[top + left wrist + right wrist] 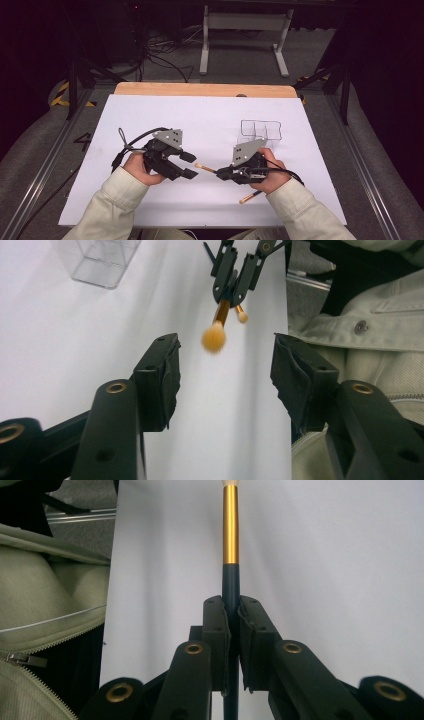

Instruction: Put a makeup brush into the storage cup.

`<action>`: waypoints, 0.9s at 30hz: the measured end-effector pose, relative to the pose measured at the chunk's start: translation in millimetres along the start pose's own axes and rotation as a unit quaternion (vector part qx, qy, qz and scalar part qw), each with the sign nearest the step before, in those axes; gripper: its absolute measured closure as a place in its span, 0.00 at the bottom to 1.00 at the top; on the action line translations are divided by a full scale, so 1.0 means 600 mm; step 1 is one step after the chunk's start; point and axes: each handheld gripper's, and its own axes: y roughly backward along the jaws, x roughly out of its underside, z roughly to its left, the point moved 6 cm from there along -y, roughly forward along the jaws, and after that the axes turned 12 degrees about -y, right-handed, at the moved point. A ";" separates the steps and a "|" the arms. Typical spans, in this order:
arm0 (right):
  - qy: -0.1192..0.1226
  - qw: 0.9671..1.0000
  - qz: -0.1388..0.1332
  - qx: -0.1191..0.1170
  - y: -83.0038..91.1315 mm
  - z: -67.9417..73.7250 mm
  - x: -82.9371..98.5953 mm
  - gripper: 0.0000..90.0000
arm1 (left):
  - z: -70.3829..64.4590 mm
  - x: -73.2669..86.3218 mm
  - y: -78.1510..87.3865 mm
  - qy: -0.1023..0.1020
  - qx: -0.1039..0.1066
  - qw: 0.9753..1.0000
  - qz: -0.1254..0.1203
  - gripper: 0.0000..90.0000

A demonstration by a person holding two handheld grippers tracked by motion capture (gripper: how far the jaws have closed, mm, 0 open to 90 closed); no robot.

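My right gripper (222,173) is shut on the dark handle of a makeup brush (206,168), which has a gold ferrule (230,525) and a pale orange tip pointing left. My left gripper (190,165) is open, its jaws wide apart and facing the brush tip, which hovers just beyond them without touching. In the left gripper view the brush (214,335) points toward me between my open left gripper's (226,342) jaws, with the right gripper (235,287) behind it. The right gripper view shows my right gripper (231,602) clamped on the handle.
A second brush (250,196) lies on the white table sheet (150,115) near the right sleeve. A clear compartmented organizer (260,130) stands behind the right hand, also seen as a clear box (97,262). The table's wooden edge (205,90) runs along the far side.
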 end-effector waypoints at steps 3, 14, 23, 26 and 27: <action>-0.006 1.000 -0.018 0.010 0.012 -0.006 -0.002 0.93 | 0.000 0.009 0.003 0.005 -0.019 1.000 -0.004 0.43; -0.035 0.993 -0.099 0.048 0.060 -0.028 -0.011 0.93 | 0.002 0.052 0.000 0.028 -0.071 0.997 -0.027 0.37; -0.060 0.981 -0.167 0.082 0.089 -0.045 -0.019 0.93 | 0.001 0.071 -0.010 0.041 -0.084 0.995 -0.028 0.33; -0.069 0.975 -0.190 0.097 0.097 -0.052 -0.023 0.93 | 0.002 0.076 -0.013 0.044 -0.085 0.995 -0.029 0.31; -0.073 0.972 -0.197 0.103 0.100 -0.054 -0.023 0.93 | 0.003 0.079 -0.014 0.046 -0.087 0.995 -0.028 0.30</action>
